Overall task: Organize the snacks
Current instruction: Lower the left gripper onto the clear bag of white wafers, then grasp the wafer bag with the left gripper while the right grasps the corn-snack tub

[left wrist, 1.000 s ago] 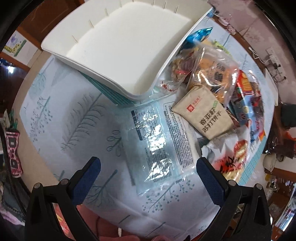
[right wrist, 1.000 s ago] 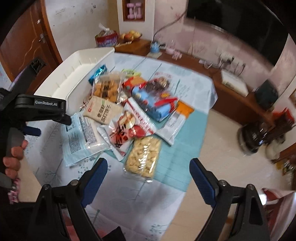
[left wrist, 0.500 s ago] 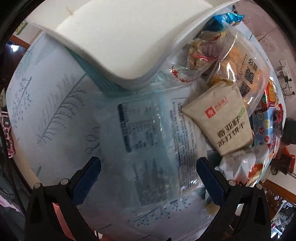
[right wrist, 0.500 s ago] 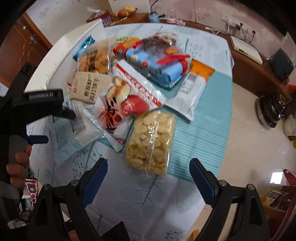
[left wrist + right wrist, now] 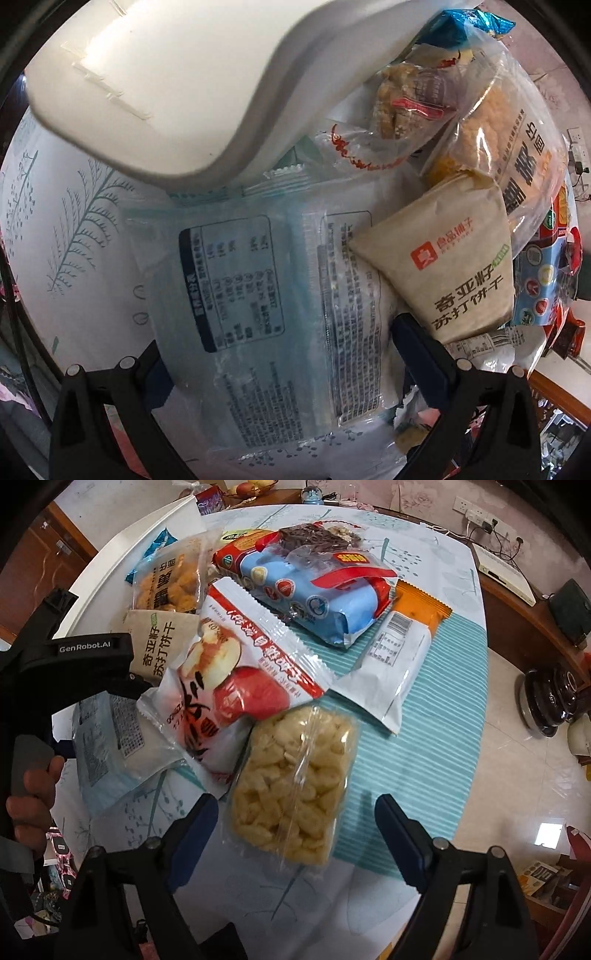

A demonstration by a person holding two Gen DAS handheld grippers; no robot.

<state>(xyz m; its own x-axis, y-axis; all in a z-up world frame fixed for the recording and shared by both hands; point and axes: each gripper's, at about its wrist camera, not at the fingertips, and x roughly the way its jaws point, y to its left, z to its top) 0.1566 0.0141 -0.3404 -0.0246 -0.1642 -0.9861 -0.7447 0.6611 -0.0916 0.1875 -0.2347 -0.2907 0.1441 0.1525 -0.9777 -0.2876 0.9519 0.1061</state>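
None of the snacks yet in the white bin [image 5: 155,92] at upper left; left gripper [image 5: 280,354] spread wide astride the pale blue packet [image 5: 258,280] at frame centre, right gripper [image 5: 295,834] likewise unclenched around the puffed-snack bag [image 5: 291,786], remaining packets heaped beside the bin.

— What do we see between the left gripper [image 5: 282,354] fingers?
— We see a pale blue packet [image 5: 266,280], jaws spread on either side; a beige cracker pouch [image 5: 447,266] overlaps it, beside the white bin [image 5: 177,92].
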